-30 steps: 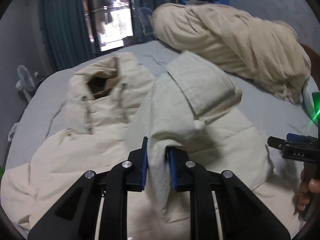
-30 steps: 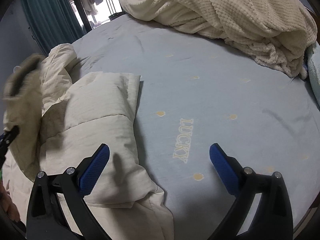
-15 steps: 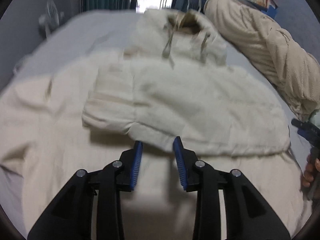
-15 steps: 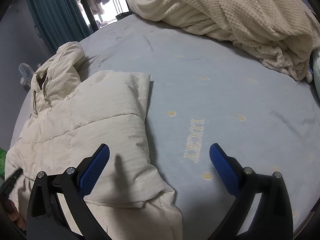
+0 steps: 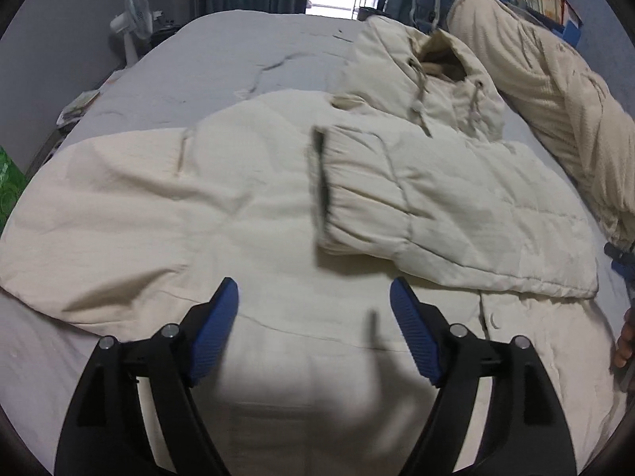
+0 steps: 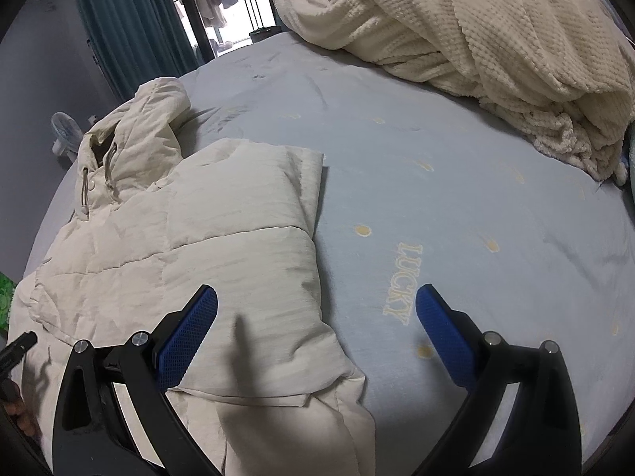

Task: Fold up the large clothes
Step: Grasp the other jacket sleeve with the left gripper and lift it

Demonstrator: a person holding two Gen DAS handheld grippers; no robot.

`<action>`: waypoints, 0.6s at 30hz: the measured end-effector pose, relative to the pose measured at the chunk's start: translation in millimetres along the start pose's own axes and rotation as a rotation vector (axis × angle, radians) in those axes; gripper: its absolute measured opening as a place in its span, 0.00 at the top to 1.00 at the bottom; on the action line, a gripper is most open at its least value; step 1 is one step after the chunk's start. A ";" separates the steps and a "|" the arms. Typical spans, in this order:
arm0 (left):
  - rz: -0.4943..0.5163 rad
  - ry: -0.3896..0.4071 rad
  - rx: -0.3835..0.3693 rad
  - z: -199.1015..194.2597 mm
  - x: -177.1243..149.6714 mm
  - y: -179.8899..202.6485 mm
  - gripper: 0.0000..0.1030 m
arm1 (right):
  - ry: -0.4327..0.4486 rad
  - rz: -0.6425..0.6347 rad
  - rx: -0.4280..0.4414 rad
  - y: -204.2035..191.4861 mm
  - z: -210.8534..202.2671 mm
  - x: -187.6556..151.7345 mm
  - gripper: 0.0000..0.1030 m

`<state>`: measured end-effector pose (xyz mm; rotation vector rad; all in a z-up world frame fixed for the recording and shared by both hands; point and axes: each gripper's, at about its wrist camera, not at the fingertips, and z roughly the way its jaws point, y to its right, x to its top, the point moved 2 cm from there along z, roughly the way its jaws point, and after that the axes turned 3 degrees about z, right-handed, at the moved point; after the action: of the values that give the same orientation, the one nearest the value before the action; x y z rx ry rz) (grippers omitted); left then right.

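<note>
Bed (image 5: pixel 246 67) under our tongs: left gripper (image 5: pixel 313 325), jaws just opened, has dropped the sleeve (image 5: pixel 369 194) across the jacket (image 5: pixel 222 198) ahead; right gripper (image 6: pixel 315 329) stays wide, empty.

Bare sheet (image 6: pixel 456 182) beside jacket (image 6: pixel 222 230)

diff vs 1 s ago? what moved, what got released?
The left hand-held gripper carried the jacket sleeve across the jacket, laid it on the chest and let go; its jaws have just been opening, nothing between them now. Unchanged: the right hand-held gripper open over the bed sheet, blanket in place.
</note>
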<state>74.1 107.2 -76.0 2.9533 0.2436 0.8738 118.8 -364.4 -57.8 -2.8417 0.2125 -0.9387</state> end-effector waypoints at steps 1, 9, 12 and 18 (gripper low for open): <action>-0.009 0.007 0.022 -3.4 2.0 -7.9 0.26 | 0.002 -0.002 0.001 -0.6 -0.7 -0.1 0.07; -0.072 0.054 0.099 -25.1 13.3 -58.1 0.22 | 0.000 -0.021 0.003 -5.3 -1.8 -1.4 0.07; -0.164 0.073 0.134 -33.4 14.4 -94.5 0.21 | 0.000 -0.031 0.002 -7.8 -2.4 -2.3 0.07; -0.332 0.101 0.195 -48.0 2.2 -171.9 0.21 | 0.011 -0.070 -0.005 -15.7 -4.2 -3.2 0.07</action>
<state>26.5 277.4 -50.8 2.9110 0.8413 0.9992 115.1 -348.8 -53.5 -2.8663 0.1180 -0.9687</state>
